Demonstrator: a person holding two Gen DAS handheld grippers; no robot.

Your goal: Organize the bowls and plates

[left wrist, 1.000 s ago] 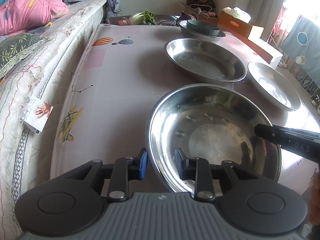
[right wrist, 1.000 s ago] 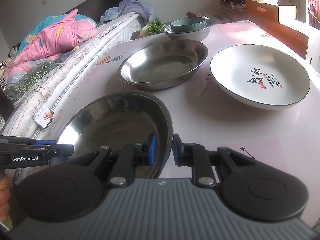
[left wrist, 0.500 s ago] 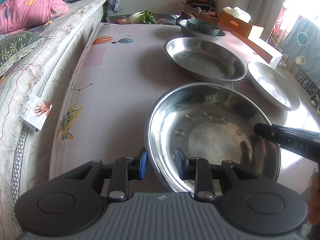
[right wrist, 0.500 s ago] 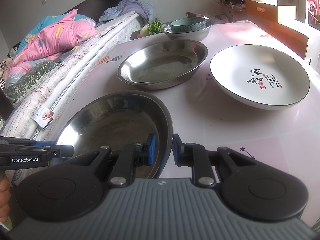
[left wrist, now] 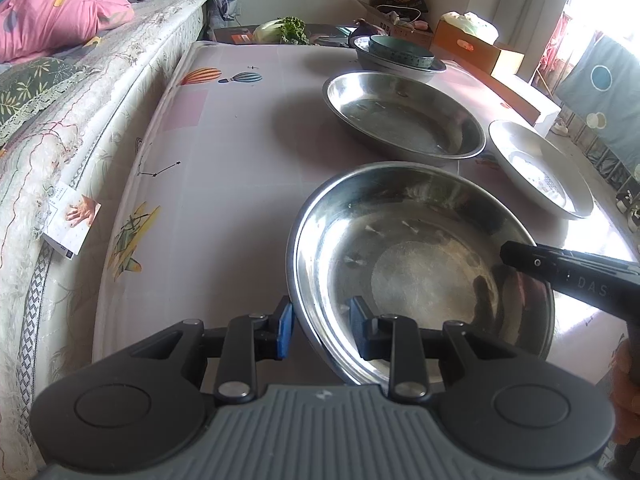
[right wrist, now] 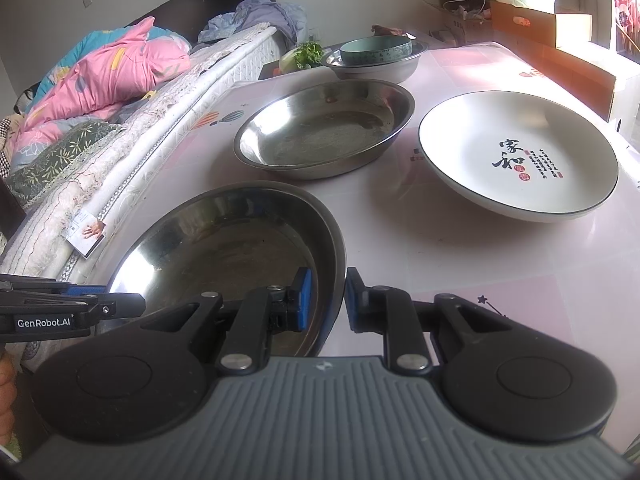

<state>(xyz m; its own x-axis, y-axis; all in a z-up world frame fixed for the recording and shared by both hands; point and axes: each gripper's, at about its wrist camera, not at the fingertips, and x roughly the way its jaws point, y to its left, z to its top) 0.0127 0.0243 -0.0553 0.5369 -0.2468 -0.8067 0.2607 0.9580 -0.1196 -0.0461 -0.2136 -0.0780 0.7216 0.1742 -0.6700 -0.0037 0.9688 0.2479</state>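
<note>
Both claws still clamp steel basin (left wrist: 420,264)

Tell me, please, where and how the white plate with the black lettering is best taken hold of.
Probably by the near rim, coming in low from the near side. The white plate lies flat and shallow on the table, and its flared rim overhangs, leaving room for one claw finger under and one over.
</note>
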